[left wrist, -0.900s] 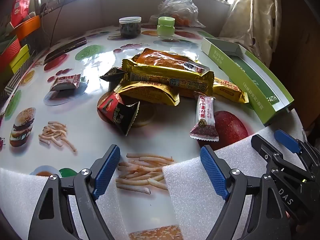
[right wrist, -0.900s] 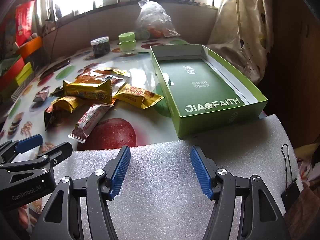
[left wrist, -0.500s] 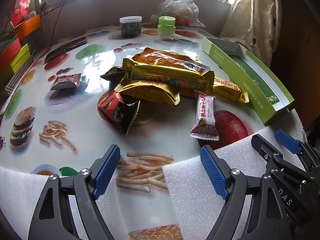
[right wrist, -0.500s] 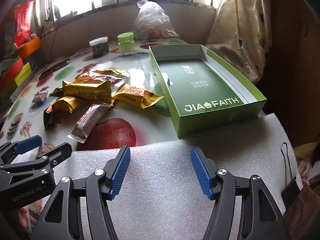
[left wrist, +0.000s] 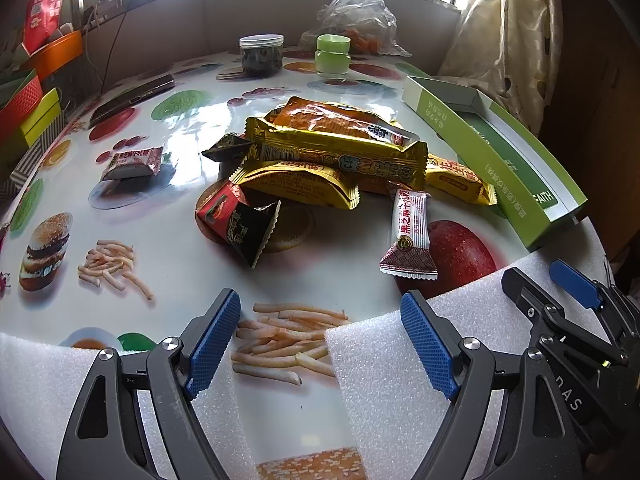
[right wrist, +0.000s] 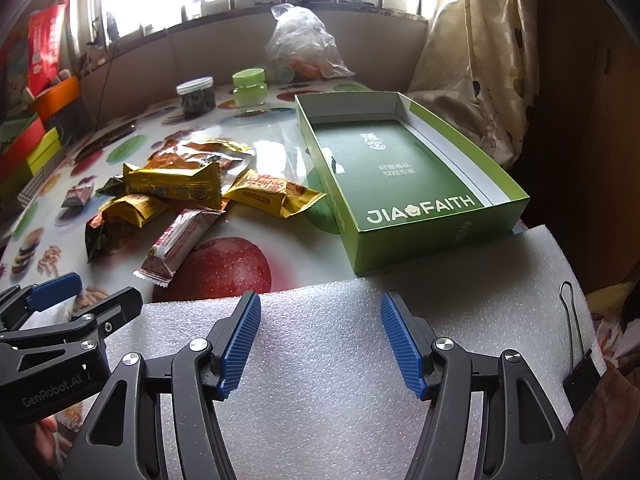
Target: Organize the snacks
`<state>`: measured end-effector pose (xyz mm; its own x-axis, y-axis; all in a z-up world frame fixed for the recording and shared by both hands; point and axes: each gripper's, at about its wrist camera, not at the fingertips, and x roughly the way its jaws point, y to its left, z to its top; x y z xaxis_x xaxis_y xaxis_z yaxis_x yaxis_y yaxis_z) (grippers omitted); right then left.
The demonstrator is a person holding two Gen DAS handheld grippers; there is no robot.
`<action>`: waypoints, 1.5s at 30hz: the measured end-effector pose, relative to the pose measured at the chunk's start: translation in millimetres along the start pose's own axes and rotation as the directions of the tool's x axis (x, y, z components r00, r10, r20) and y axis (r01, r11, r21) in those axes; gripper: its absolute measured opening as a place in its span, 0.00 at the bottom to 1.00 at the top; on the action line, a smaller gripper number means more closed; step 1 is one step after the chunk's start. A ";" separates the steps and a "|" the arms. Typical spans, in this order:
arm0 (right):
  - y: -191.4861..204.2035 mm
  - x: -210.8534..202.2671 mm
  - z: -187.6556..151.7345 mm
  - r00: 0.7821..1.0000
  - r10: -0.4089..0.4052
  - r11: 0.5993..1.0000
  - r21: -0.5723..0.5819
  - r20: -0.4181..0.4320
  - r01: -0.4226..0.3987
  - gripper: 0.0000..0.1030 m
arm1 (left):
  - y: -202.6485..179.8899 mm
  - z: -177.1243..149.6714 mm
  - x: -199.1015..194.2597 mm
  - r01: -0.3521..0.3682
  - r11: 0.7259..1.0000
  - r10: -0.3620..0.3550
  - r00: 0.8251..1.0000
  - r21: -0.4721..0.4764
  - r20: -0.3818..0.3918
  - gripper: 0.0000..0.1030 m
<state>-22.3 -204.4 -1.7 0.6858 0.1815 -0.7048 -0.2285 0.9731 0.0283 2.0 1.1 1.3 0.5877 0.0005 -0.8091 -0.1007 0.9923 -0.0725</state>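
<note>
My left claw sits at the bottom of its frame with both blue pads spread wide and nothing between them, hanging over printed fries on the table and the edge of a white foam sheet. My right claw is just as wide apart and empty, low in its own frame above the same foam.

Above the left claw, mid-frame, the snacks lie in a loose heap: a long yellow bar across the top, an orange packet behind it, a yellow pouch beneath, a red-and-black packet at lower left of the heap, and a red-and-white bar at lower right, resting partly on a printed apple. A small yellow packet lies right of the heap, just beside the green box. One small red packet sits apart at left.

In the right view the green box stands open, upper right of centre, with no snack inside.

At the far table edge are a dark jar, a green jar and a plastic bag.
</note>
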 end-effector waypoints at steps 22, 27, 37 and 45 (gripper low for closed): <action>0.7 0.3 -0.5 1.000 -0.001 1.000 0.001 0.006 0.001 0.61 | 0.6 -1.4 -2.4 -0.001 1.000 0.001 1.000 0.001 0.007 0.80; 0.6 -0.1 -0.7 1.000 -0.001 1.000 0.002 0.006 0.001 0.61 | 0.6 -1.3 -2.4 -0.001 1.000 0.001 1.000 0.000 0.007 0.80; 0.6 0.2 -0.4 1.000 -0.001 1.000 0.002 0.007 0.001 0.61 | 0.6 -2.5 -4.5 0.000 1.000 0.000 1.000 0.000 0.010 0.80; 1.0 -0.3 -0.7 1.000 -0.002 1.000 0.002 0.008 0.002 0.61 | 0.9 -3.0 -4.9 0.000 1.000 0.000 1.000 0.001 0.011 0.80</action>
<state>-23.2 -203.5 -2.0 0.6915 0.1810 -0.6994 -0.2259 0.9737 0.0287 -3.4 1.6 3.4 0.5962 0.0018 -0.8028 -0.1000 0.9924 -0.0720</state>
